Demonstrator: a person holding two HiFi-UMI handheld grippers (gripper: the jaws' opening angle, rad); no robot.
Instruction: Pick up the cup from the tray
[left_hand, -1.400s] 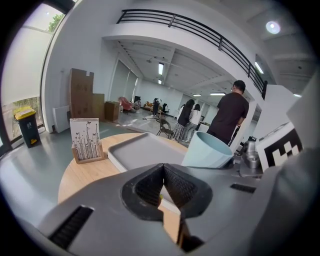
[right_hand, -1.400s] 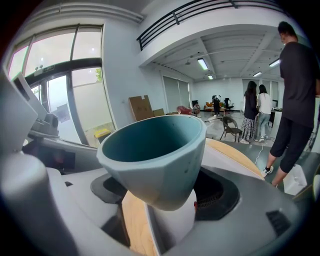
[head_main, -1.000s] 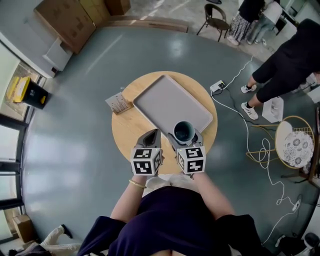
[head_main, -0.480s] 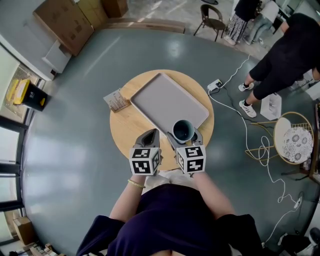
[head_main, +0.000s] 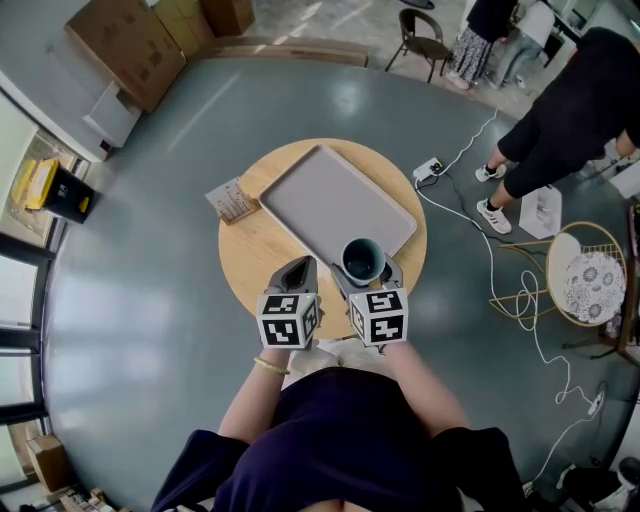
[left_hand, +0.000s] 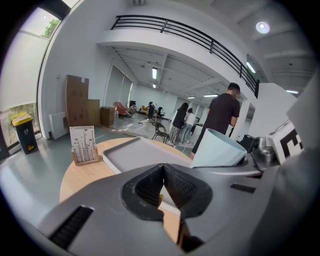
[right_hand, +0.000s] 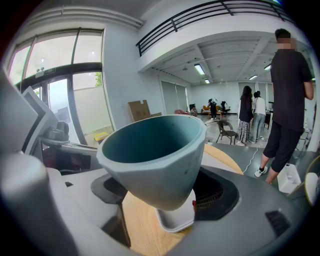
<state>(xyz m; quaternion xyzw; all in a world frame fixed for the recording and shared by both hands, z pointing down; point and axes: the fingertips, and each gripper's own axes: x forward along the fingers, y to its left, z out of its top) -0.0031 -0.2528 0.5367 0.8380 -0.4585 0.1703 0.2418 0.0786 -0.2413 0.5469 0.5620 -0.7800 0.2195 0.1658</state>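
Note:
A teal cup (head_main: 362, 260) (right_hand: 155, 162) hangs above the near corner of the grey tray (head_main: 325, 200), held between the jaws of my right gripper (head_main: 364, 270) (right_hand: 162, 192), which is shut on it. The cup's mouth faces up and it looks empty. Below it in the right gripper view show the tray's corner (right_hand: 176, 220) and the wooden tabletop. My left gripper (head_main: 298, 272) (left_hand: 162, 185) is beside it on the left, jaws shut with nothing between them. In the left gripper view the cup (left_hand: 217, 149) shows at the right, above the tray (left_hand: 142, 154).
The tray lies on a small round wooden table (head_main: 250, 260). A small card holder (head_main: 232, 200) (left_hand: 84, 146) stands at the table's left edge. On the floor to the right are a power strip (head_main: 432, 170) with cables, a standing person (head_main: 570, 95) and a wire stool (head_main: 590, 285).
The right gripper with the cup has shifted very slightly left and toward me. The left gripper has stayed in place.

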